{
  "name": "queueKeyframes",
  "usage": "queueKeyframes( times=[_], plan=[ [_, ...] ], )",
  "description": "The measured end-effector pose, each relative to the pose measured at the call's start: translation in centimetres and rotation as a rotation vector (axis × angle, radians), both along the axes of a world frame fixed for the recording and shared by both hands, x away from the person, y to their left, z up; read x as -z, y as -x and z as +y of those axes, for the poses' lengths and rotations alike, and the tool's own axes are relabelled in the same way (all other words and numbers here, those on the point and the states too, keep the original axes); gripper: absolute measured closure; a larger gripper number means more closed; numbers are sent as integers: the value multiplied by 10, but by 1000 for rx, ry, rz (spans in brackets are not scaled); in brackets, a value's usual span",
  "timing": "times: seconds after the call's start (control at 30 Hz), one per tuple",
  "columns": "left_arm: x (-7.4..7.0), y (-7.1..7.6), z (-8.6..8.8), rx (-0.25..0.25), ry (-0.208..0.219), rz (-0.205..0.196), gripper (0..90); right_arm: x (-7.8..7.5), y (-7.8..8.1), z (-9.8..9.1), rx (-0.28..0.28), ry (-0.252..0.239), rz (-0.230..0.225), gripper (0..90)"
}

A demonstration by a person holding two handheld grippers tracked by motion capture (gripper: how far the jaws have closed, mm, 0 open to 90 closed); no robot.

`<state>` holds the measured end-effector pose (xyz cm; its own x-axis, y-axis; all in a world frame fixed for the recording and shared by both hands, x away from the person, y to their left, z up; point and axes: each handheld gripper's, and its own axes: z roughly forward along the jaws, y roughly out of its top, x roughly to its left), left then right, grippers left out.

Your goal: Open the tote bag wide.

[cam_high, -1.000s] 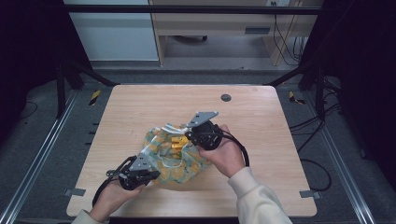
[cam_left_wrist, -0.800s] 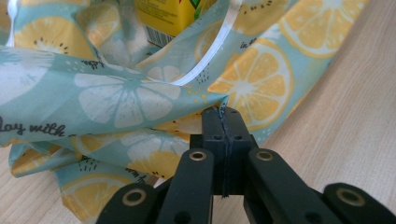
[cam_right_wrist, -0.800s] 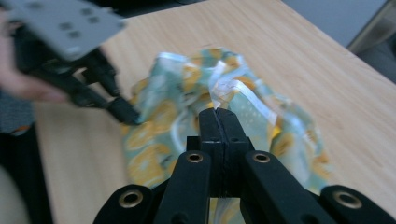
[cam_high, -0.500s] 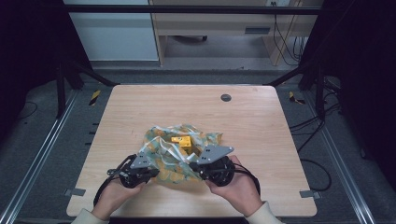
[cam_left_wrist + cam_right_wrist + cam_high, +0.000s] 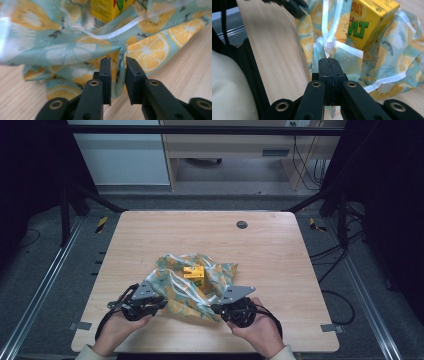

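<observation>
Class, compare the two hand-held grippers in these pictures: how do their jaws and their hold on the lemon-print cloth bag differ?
The left hand-held gripper has its jaws apart, having just been opening, with a fold of the lemon-print cloth bag loose between them. The right hand-held gripper has its jaws pressed shut on the bag's white drawstring. Both sit at the bag's near edge, facing the yellow drink carton.

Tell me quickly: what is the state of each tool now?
Left tool: jaws just opening, a fold of the bag between them, pads not pressing.
Right tool: shut on the white strap of the bag.
</observation>
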<state>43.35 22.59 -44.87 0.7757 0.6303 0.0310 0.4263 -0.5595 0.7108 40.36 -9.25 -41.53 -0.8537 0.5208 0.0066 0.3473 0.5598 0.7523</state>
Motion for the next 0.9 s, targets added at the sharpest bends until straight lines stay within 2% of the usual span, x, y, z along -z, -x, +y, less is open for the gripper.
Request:
queueKeyframes(
  times=[0.03,0.13,0.2,0.33,0.37,0.43,0.57,0.6,0.63,0.67,0.77,0.8,0.9],
  plan=[
    [0,0,0,0,0,0,720,0,0,0,0,0,0,900],
    [-15,3,5,-6,14,-29,697,6,-2,-5,12,2,15,900],
    [-20,3,7,-12,14,-38,682,8,-1,-6,14,4,21,900],
    [-35,-4,12,-31,-14,-74,660,13,-1,-10,22,-2,29,900],
    [-35,-4,12,-31,-14,-74,645,13,-1,-10,22,-2,29,900],
    [-42,-14,12,-44,-46,-86,607,15,-1,-12,26,-3,34,900],
    [-48,-30,12,-41,-91,-87,535,15,-2,-14,28,-4,37,900],
    [-48,-30,12,-41,-91,-87,499,16,-3,-15,31,-6,39,900],
    [-50,-40,12,-51,-108,-74,471,16,-3,-15,33,-4,38,900],
    [-50,-40,12,-51,-108,-74,455,16,-3,-15,34,-3,40,900],
    [-51,-53,12,-59,-107,-55,420,16,-3,-16,34,-6,39,900],
    [-52,-60,11,-65,-118,-46,408,16,-3,-16,32,-5,39,900],
    [-49,-66,7,-65,-124,-42,373,17,-4,-16,36,-3,40,900]
  ],
)
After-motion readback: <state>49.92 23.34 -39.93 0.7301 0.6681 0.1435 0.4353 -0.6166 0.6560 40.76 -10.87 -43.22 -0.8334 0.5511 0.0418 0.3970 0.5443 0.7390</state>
